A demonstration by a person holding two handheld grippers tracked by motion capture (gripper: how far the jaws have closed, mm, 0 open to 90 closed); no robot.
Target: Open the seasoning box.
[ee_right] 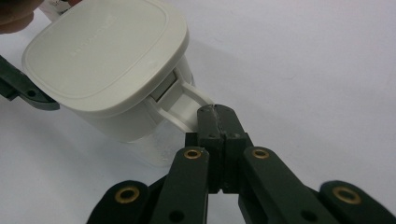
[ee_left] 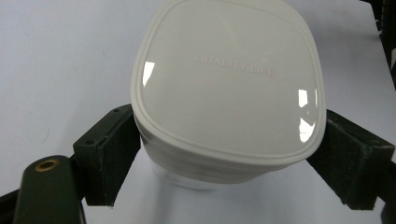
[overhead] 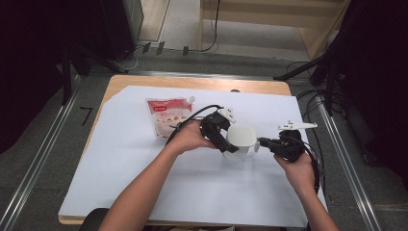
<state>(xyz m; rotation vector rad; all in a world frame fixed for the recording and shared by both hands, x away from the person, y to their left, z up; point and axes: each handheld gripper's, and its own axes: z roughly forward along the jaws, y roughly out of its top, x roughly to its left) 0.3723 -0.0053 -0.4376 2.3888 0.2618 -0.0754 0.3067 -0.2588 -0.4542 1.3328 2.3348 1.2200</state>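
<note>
I have the white lidded container mid-table on the white sheet, my left gripper clamping its lid sides, my right gripper pinched tight on the side latch tab. I judge this the unlatching step; next I need a steady outward pull on the tab while the left holds firm.

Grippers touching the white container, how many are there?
2: the left gripper clamps the white container at its lid's sides; the right gripper, shut, pinches the latch tab on its side.

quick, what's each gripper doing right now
left gripper: shut on the white lidded container, a jaw on each side
right gripper: shut on the container's latch tab
</note>
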